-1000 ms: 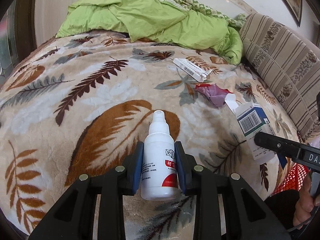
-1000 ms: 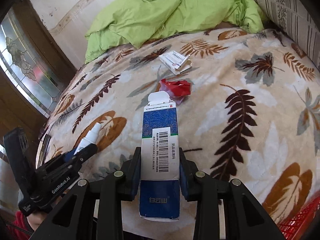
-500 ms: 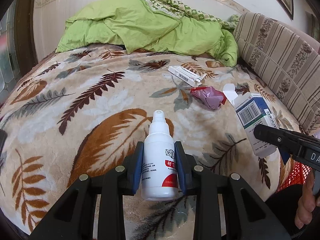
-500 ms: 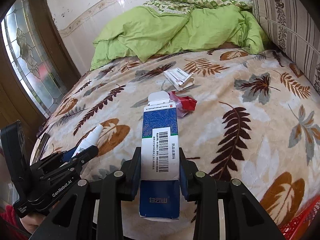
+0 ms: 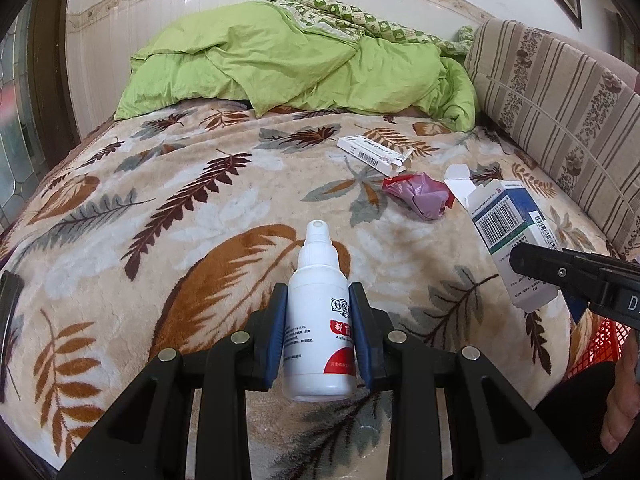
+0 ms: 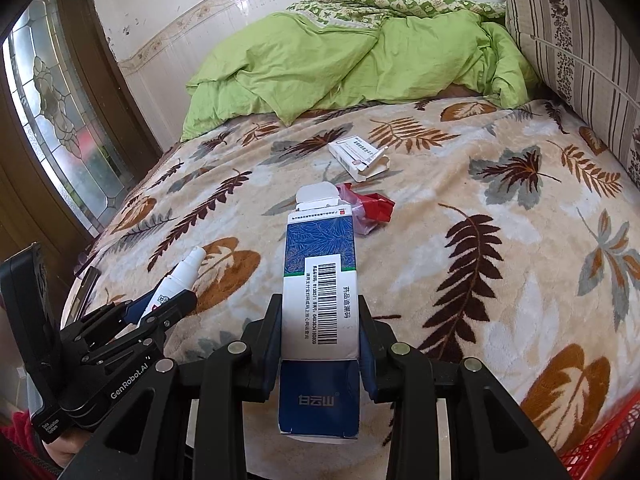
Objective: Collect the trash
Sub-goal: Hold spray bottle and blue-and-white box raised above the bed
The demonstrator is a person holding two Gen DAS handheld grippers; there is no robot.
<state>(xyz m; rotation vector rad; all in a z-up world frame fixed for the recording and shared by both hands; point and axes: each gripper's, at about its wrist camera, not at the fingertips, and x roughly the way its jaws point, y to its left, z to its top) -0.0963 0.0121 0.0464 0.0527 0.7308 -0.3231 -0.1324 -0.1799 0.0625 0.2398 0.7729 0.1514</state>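
Fingers of the left gripper (image 5: pixel 320 330) clamp a white spray bottle (image 5: pixel 320 320) above the leaf-patterned blanket (image 5: pixel 160 220). Right gripper (image 6: pixel 319 344) pinches a blue-and-white medicine carton (image 6: pixel 320 300). Farther off on the blanket lie a crumpled red wrapper (image 5: pixel 420 196) and a small white box (image 5: pixel 372 154); a red basket (image 6: pixel 600 448) shows near right.

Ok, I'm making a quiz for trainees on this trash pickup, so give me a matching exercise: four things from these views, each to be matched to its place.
Things:
1. white spray bottle
2. blue and white carton
3. flat white box
4. crumpled red and purple wrapper

Places:
A. loose on the blanket, between the flat white box and the held carton
B. clamped in the right tongs
C. clamped in the left tongs
D. on the blanket, nearest the green quilt

Pairs: 1-C, 2-B, 3-D, 4-A
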